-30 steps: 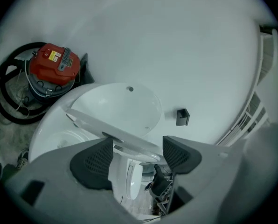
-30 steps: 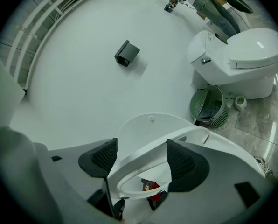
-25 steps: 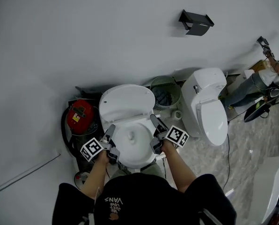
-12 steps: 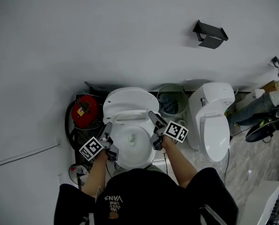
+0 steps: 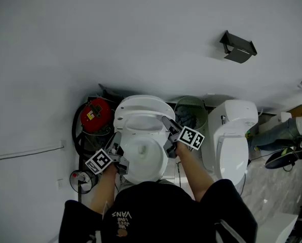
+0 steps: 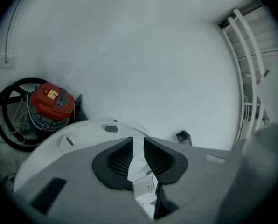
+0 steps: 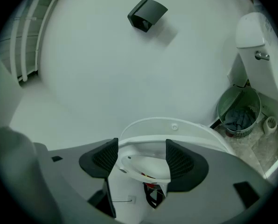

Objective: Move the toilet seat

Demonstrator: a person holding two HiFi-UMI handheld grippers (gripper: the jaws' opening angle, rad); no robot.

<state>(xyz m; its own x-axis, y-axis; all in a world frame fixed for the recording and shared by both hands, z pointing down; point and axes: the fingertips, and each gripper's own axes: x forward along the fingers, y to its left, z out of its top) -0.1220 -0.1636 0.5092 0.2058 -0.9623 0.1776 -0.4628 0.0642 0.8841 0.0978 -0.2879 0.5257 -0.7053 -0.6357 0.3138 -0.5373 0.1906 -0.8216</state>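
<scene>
The white toilet has its lid (image 5: 141, 108) raised against the wall. The seat (image 5: 156, 162) hangs tilted over the bowl. My left gripper (image 5: 118, 137) is at the seat's left rim. Its jaws have just been closing and now stand nearly together (image 6: 137, 146) with the thin white seat edge (image 6: 146, 188) between the pads. My right gripper (image 5: 166, 134) is open at the seat's right side. In the right gripper view (image 7: 136, 155) the seat's oval rim (image 7: 143, 164) lies ahead between the wide jaws, apart from the pads, with the lid (image 7: 176, 127) behind it.
A red vacuum cleaner (image 5: 96, 114) with a black hose stands left of the toilet. A green wire bin (image 5: 190, 113) and a second white toilet (image 5: 232, 135) stand to the right. A black paper holder (image 5: 238, 47) hangs on the wall. A person's legs (image 5: 282, 130) show at far right.
My left gripper's jaws have narrowed onto the seat's left rim and the hand has risen a little. My right gripper has shifted sideways along the right rim, still open.
</scene>
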